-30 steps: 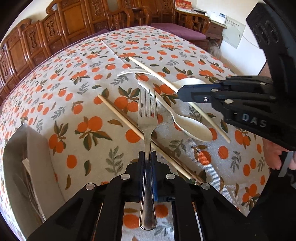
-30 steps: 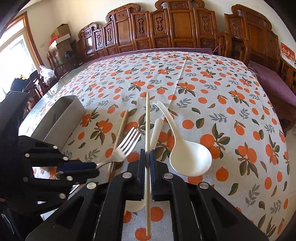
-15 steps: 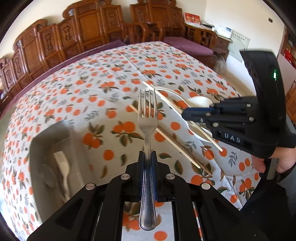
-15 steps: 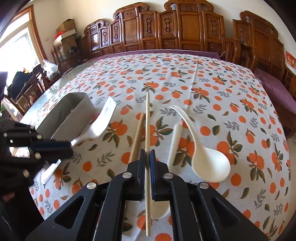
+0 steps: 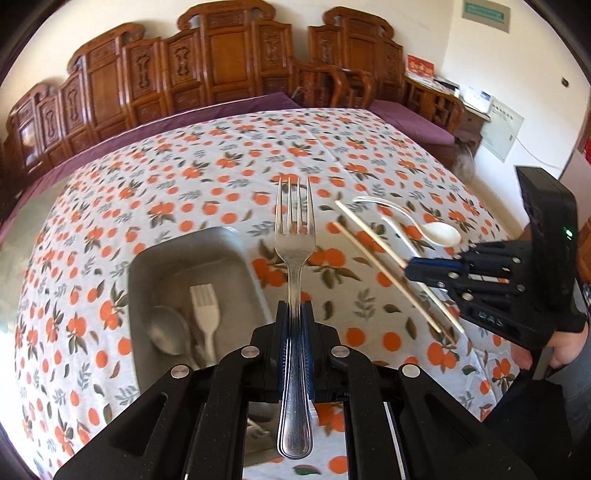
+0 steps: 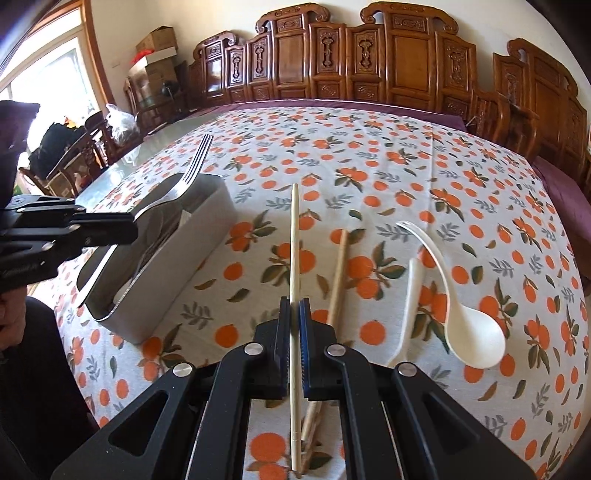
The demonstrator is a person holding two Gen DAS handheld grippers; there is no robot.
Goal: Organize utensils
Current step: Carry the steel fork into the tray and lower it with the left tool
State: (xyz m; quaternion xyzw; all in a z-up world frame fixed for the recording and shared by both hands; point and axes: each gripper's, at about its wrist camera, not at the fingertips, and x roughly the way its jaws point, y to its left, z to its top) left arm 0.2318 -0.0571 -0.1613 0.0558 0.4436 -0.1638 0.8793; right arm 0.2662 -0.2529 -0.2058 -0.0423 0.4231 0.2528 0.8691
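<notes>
You held a polished, glossy metal fork (image 5: 294, 258) and a pale, matt wooden chopstick (image 6: 293, 258). The bin (image 5: 236, 258) looked like brushed, dull metal. The spoon (image 6: 472, 332) was smooth white plastic or ceramic, and printed cloth (image 6: 406, 166) covered the tabletop; carved chairs (image 6: 406, 55) shone, varnished wood.

- Right gripper (image 5: 410, 266), left wrist view: raised letters on the black body, too blurred here to read.
- Green sign (image 5: 483, 10) high on the wall, left wrist view: pale lettering, too small to read.
- Red card (image 5: 420, 68) on the wooden side cabinet: gold characters, not legible.
- Pale printed sheet (image 5: 501, 127) on the wall: lines of print, not legible.
- Left gripper (image 6: 127, 226), right wrist view: faint lettering on its side, unreadable.
- Cardboard boxes (image 6: 157, 46): no readable print.
</notes>
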